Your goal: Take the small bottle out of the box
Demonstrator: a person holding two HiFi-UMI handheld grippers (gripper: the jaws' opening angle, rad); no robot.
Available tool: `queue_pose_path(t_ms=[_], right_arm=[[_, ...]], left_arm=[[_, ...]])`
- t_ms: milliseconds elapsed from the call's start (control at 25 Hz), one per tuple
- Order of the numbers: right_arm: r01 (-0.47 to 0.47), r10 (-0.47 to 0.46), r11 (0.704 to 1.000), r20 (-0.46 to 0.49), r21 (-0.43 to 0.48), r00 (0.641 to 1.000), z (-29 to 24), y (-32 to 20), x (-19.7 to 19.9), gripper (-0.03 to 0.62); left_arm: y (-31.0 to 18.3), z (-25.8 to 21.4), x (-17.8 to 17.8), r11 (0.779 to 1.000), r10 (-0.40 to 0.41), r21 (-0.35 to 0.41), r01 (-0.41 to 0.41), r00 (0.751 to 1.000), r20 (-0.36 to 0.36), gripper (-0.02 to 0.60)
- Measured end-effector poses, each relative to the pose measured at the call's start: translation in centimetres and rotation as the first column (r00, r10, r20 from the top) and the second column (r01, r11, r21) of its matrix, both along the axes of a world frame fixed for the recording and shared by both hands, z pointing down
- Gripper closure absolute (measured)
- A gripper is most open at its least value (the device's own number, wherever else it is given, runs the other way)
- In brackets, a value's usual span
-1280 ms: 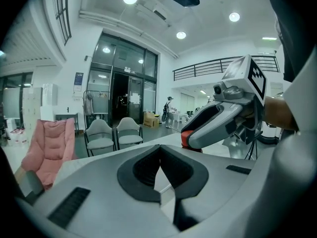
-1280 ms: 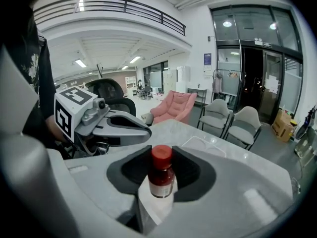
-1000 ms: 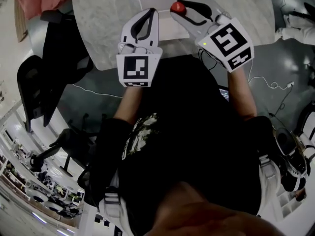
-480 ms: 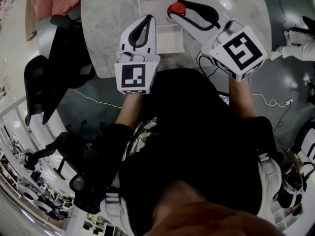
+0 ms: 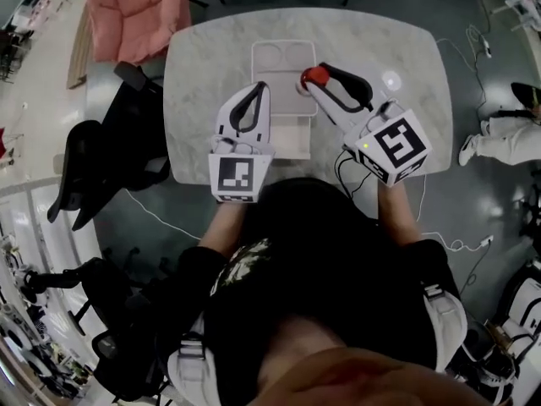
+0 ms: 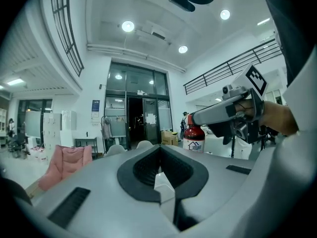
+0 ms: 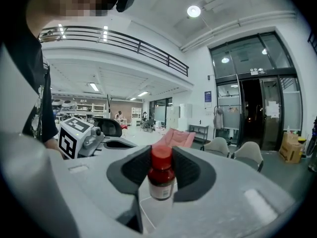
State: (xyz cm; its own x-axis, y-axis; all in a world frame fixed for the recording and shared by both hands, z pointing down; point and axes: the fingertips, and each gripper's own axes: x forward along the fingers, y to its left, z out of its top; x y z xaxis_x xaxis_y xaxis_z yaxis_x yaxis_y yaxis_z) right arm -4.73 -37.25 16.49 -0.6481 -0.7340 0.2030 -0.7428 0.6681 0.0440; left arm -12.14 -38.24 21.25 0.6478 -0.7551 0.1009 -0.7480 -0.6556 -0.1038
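Over the box's (image 5: 292,135) 1 o'clock rim, the right gripper's (image 5: 318,81) jaws pinch the bottle (image 7: 161,176) upright; it's out, we judge. The left gripper (image 6: 159,150), at the box's 9 o'clock, has its jaws pressed together and empty. Next we carry the bottle to bare desk (image 5: 203,66) at 3 o'clock, lower it and release.

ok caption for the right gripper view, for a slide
Right gripper shut on a small red-capped bottle, left gripper off to one side

table (image 5: 199,74): glossy marble; small bottle (image 7: 161,178): glossy, red plastic cap; box (image 5: 292,135): matt white
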Motion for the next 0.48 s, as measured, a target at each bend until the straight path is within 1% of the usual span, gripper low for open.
queue_pose_path(t_ms=[120, 280, 480], right_arm=[[0.000, 0.000, 1.000, 0.003, 0.019, 1.000, -0.5, -0.8, 0.5, 0.473], [-0.009, 0.008, 0.999, 0.024, 0.046, 1.000, -1.0, -1.2, 0.8, 0.473], [-0.004, 0.001, 0.998, 0.051, 0.057, 0.999, -0.8, -1.2, 0.7, 0.473]], left_arm=[[-0.8, -0.5, 0.6, 1.000, 0.007, 0.028, -0.007, 1.000, -0.001, 0.568], [-1.0, -1.1, 0.9, 0.999, 0.005, 0.036, -0.005, 1.000, -0.007, 0.568], [-0.9, -1.5, 1.6, 0.999, 0.002, 0.040, -0.002, 1.000, -0.016, 0.568]])
